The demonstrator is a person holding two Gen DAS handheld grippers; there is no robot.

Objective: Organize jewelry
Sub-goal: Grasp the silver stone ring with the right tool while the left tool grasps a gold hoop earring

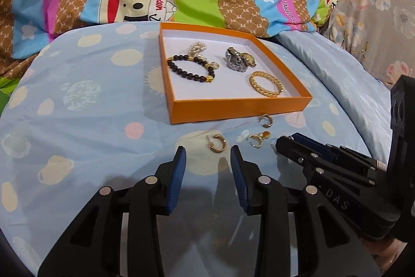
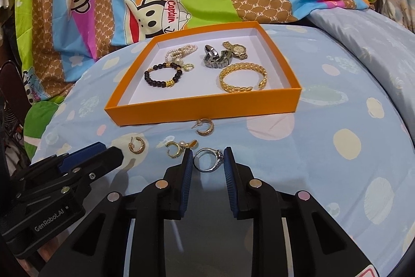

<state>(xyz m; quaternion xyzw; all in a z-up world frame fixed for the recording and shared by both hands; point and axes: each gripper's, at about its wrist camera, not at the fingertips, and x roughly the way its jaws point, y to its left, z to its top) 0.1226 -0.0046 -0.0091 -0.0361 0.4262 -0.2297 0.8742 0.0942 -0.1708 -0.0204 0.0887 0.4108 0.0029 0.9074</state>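
Jewelry sorting, about midway by the look of it. Already gathered inside the orange box (image 1: 241, 108): bead bracelet (image 1: 190, 69) and pearl strand (image 1: 198, 48) on its left half, watches (image 1: 238, 59) toward its back right, gold bangle (image 1: 265, 85) at its front right, like grouped with like, apparently. Left outside on the bedsheet (image 1: 90, 121), just in front of the box's near wall: three small earrings and a ring (image 2: 207, 160). Closest to that wall, a gold hoop (image 1: 265, 120); further out from the box, a second hoop (image 1: 216, 144) and a pearl earring (image 1: 258, 139) side by side. Furthest from the box, the ring, flat on the sheet and straddled by the right gripper (image 2: 208, 156), narrowed onto it with a blue pad seemingly against either side. Gripped across the band, probably so the stone stays clear and the thin loop cannot roll away. No lift yet, ring resting on the cloth. Left gripper (image 1: 208, 155) parted and empty, hovering low with the second hoop just ahead of its tips, likely lined up for that one. Soft bedding underneath, so some risk of pinching fabric along with the metal.
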